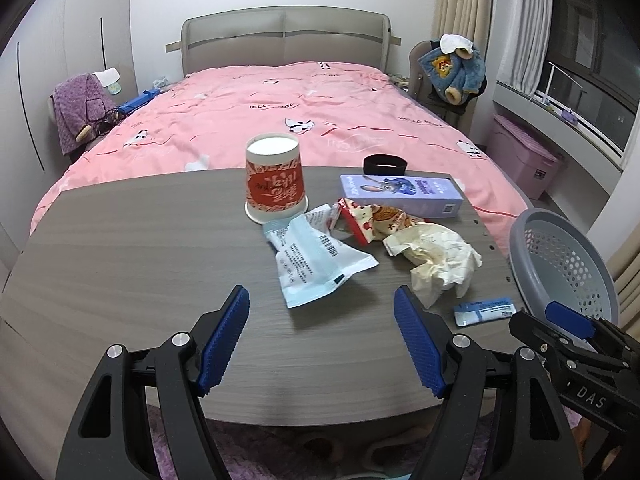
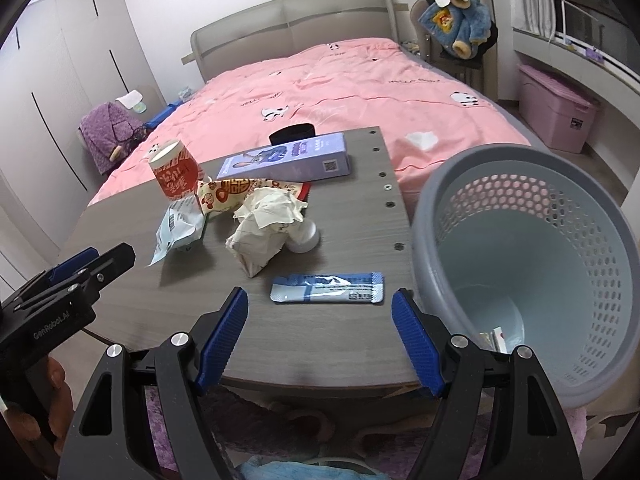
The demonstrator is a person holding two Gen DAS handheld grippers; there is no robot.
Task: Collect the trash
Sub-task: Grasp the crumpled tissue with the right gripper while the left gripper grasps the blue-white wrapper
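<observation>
Trash lies on a grey wooden table (image 1: 120, 248): a white-blue plastic wrapper (image 1: 316, 260), a red-patterned snack wrapper (image 1: 372, 218), crumpled tissue (image 1: 436, 254), a small blue sachet (image 1: 484, 310) and a red paper cup (image 1: 275, 182). My left gripper (image 1: 322, 340) is open and empty, just short of the white-blue wrapper. My right gripper (image 2: 320, 340) is open and empty, just short of the blue sachet (image 2: 328, 287). A grey perforated wastebasket (image 2: 532, 272) stands tilted at the table's right edge, with small scraps at its bottom.
A purple box (image 1: 404, 196) and a black ring-shaped item (image 1: 385, 164) lie at the table's far side. A small white cap (image 2: 304, 236) sits beside the tissue (image 2: 268, 220). A pink-covered bed (image 1: 300, 112) lies beyond the table. A pink storage bin (image 2: 556, 108) stands at the right.
</observation>
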